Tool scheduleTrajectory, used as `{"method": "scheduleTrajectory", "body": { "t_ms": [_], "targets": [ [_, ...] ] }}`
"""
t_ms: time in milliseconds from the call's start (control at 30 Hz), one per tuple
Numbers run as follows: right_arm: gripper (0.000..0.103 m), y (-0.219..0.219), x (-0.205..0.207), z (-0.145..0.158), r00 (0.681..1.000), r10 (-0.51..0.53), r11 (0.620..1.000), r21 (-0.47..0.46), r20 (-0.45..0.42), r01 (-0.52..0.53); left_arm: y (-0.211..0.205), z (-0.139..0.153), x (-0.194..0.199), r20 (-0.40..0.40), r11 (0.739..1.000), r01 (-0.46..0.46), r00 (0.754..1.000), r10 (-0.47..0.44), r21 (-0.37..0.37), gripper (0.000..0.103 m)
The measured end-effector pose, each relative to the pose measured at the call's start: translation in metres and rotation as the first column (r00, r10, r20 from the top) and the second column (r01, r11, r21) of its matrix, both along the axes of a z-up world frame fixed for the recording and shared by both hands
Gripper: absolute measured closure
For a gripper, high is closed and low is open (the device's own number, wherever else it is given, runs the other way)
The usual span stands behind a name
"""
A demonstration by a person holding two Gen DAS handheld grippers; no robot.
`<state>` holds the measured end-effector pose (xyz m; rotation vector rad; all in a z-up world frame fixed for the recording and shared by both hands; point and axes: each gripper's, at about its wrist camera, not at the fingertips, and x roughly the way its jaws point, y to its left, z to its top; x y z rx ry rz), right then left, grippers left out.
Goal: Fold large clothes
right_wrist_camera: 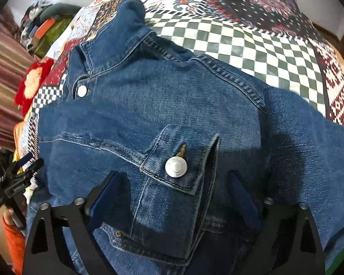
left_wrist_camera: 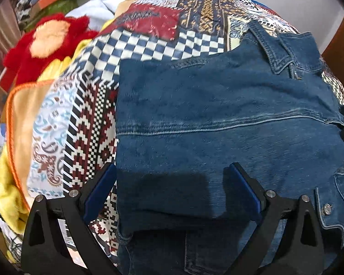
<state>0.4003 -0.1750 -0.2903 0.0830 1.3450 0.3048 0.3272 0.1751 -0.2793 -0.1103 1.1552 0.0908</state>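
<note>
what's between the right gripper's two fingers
The denim jacket: its chest pocket flap with a silver button lies in the right gripper's open gap, in the right wrist view.

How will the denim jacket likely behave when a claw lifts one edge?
The denim jacket looks thick, with double seams, so it probably drapes heavily rather than flutters. Its folded panel holds a crisp edge, suggesting some stiffness. It likely grips the patterned bedspread, not slides.

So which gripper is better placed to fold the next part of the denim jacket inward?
Probably the right gripper: it hovers open over the jacket beside the sleeve spread on the quilt. The left gripper sits over an already folded panel.
</note>
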Motion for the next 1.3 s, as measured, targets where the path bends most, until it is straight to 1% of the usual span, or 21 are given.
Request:
{"method": "scheduleTrajectory", "body": {
  "t_ms": [33, 100, 133, 167, 200, 300, 467, 567, 633, 733, 767, 800, 833, 867, 900, 933, 967, 1033, 1133, 1233, 1300],
  "targets": [
    [0.024, 0.003, 0.000, 0.000, 1.000, 0.004, 1.000, -0.012, 0.014, -0.004, 0.001, -0.001, -0.001, 0.001, 1.000, -0.002, 1.000, 0.002, 0.001, 0.005],
    [0.043, 0.009, -0.001, 0.002, 0.999, 0.010, 0.999, -0.038, 0.053, -0.008, -0.001, 0.000, -0.002, 0.007, 1.000, 0.001, 1.000, -0.001, 0.013, 0.005],
    [0.048, 0.011, -0.001, 0.004, 0.998, 0.016, 0.999, -0.038, 0.064, -0.013, -0.001, 0.000, -0.001, 0.010, 1.000, 0.004, 1.000, -0.004, 0.018, 0.005],
    [0.057, 0.014, -0.002, 0.007, 0.996, 0.021, 0.999, -0.050, 0.085, -0.017, -0.002, 0.002, -0.002, 0.014, 1.000, 0.007, 1.000, -0.007, 0.025, 0.005],
    [0.061, 0.016, -0.003, 0.009, 0.995, 0.025, 0.998, -0.065, 0.100, -0.018, -0.005, 0.004, -0.002, 0.023, 0.999, 0.012, 1.000, -0.013, 0.032, 0.005],
    [0.068, 0.017, -0.005, 0.019, 0.988, 0.050, 0.997, -0.069, 0.143, -0.040, -0.013, 0.014, 0.000, 0.052, 0.998, 0.034, 0.998, -0.036, 0.044, 0.005],
    [0.069, 0.011, -0.011, 0.049, 0.967, 0.103, 0.991, -0.104, 0.234, -0.081, -0.027, 0.033, 0.003, 0.098, 0.994, 0.072, 0.992, -0.080, 0.077, 0.005],
    [0.069, 0.008, -0.015, 0.060, 0.956, 0.129, 0.985, -0.144, 0.265, -0.093, -0.039, 0.038, 0.007, 0.110, 0.991, 0.095, 0.988, -0.106, 0.093, 0.005],
    [0.069, 0.004, -0.015, 0.057, 0.958, 0.141, 0.981, -0.162, 0.251, -0.102, -0.044, 0.038, 0.009, 0.110, 0.989, 0.106, 0.987, -0.117, 0.101, 0.005],
    [0.068, 0.001, -0.015, 0.034, 0.968, 0.166, 0.971, -0.204, 0.188, -0.127, -0.050, 0.037, 0.008, 0.101, 0.987, 0.117, 0.987, -0.128, 0.108, 0.005],
    [0.066, 0.001, -0.015, 0.026, 0.971, 0.177, 0.966, -0.218, 0.163, -0.139, -0.053, 0.036, 0.010, 0.097, 0.987, 0.119, 0.987, -0.130, 0.110, 0.005],
    [0.061, 0.003, -0.016, 0.020, 0.972, 0.185, 0.961, -0.235, 0.144, -0.148, -0.054, 0.037, 0.010, 0.095, 0.986, 0.121, 0.987, -0.132, 0.113, 0.005],
    [0.058, 0.005, -0.018, 0.015, 0.972, 0.191, 0.955, -0.256, 0.141, -0.150, -0.056, 0.038, 0.010, 0.095, 0.986, 0.122, 0.987, -0.133, 0.115, 0.005],
    [0.051, 0.005, -0.019, 0.014, 0.970, 0.192, 0.952, -0.270, 0.149, -0.146, -0.057, 0.038, 0.010, 0.095, 0.986, 0.122, 0.986, -0.134, 0.116, 0.005],
    [0.042, 0.006, -0.020, 0.015, 0.967, 0.194, 0.944, -0.301, 0.162, -0.139, -0.058, 0.041, 0.009, 0.098, 0.985, 0.124, 0.986, -0.135, 0.118, 0.005],
    [0.038, 0.007, -0.020, 0.016, 0.966, 0.199, 0.932, -0.337, 0.165, -0.134, -0.059, 0.043, 0.009, 0.100, 0.985, 0.124, 0.986, -0.136, 0.119, 0.005],
    [0.036, 0.007, -0.019, 0.017, 0.965, 0.203, 0.927, -0.349, 0.164, -0.136, -0.060, 0.046, 0.007, 0.105, 0.985, 0.125, 0.985, -0.137, 0.121, 0.005],
    [0.036, 0.004, -0.020, 0.023, 0.965, 0.203, 0.930, -0.340, 0.166, -0.137, -0.063, 0.056, 0.005, 0.125, 0.984, 0.127, 0.982, -0.142, 0.126, 0.005],
    [0.036, -0.003, -0.023, 0.040, 0.966, 0.178, 0.945, -0.306, 0.188, -0.115, -0.068, 0.073, 0.001, 0.157, 0.982, 0.133, 0.976, -0.154, 0.136, 0.005],
    [0.036, -0.017, -0.032, 0.070, 0.958, 0.137, 0.965, -0.252, 0.252, -0.072, -0.077, 0.090, -0.002, 0.190, 0.979, 0.142, 0.967, -0.169, 0.148, 0.005],
    [0.036, -0.030, -0.040, 0.094, 0.947, 0.109, 0.976, -0.212, 0.302, -0.045, -0.088, 0.107, -0.005, 0.225, 0.975, 0.151, 0.957, -0.185, 0.161, 0.005]
  ]
}}
